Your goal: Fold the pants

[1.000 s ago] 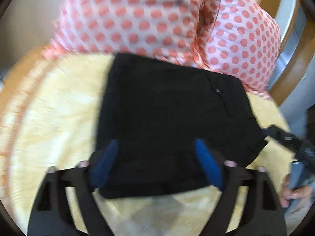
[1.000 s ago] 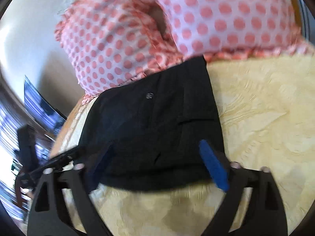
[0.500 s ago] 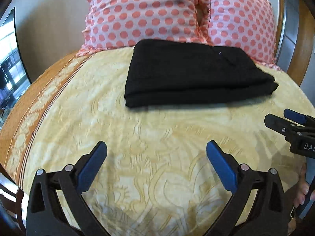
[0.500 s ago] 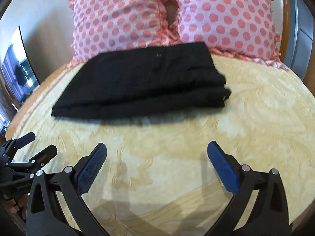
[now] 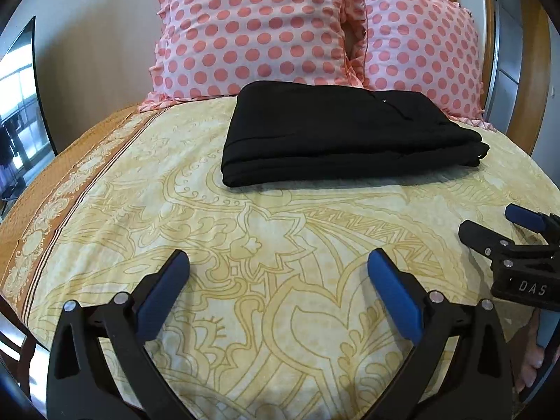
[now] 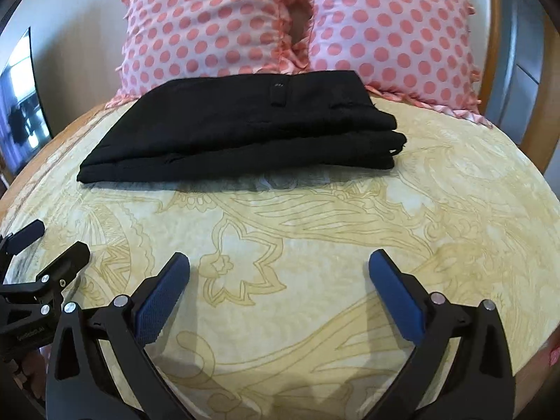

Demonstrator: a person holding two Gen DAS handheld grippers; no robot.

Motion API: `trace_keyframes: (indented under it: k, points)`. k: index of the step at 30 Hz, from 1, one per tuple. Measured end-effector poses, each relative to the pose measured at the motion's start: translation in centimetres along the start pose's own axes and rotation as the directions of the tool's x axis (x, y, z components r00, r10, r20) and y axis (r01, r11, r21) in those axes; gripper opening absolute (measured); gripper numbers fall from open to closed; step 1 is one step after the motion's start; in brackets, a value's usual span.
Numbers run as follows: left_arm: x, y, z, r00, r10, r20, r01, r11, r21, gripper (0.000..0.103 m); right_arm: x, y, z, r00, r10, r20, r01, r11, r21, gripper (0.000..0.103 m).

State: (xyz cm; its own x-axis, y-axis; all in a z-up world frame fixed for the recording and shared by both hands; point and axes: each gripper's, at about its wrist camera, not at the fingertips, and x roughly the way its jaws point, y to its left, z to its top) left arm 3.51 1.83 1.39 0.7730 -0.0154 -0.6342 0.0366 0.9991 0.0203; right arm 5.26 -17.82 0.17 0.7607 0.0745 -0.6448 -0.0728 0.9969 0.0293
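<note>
The black pants (image 5: 336,133) lie folded in a flat rectangular stack on the yellow patterned bedspread (image 5: 245,245), just in front of the pillows; they also show in the right wrist view (image 6: 241,129). My left gripper (image 5: 278,262) is open and empty, well short of the pants, above the bedspread. My right gripper (image 6: 278,262) is open and empty too, at a similar distance. The right gripper shows at the right edge of the left wrist view (image 5: 507,231), and the left gripper shows at the left edge of the right wrist view (image 6: 45,241).
Two pink polka-dot pillows (image 5: 252,31) (image 5: 420,45) lean against the wooden headboard (image 5: 525,52) behind the pants. A dark screen (image 5: 21,105) stands by the wall at the left. The bedspread has an orange border (image 5: 42,210) along its left side.
Both grippers have pulled back from the folded pants toward the foot of the bed. The pants stay folded in place by the pillows.
</note>
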Motion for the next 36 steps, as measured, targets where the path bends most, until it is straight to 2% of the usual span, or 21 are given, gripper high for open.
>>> trace_keyframes:
  k: [36]
  points:
    - [0.02,0.01,-0.08,1.000,-0.003,0.005,0.003,1.000,0.004,0.101,-0.03,-0.04,0.04,1.000,-0.002,0.009,0.002,1.000,0.000,0.102]
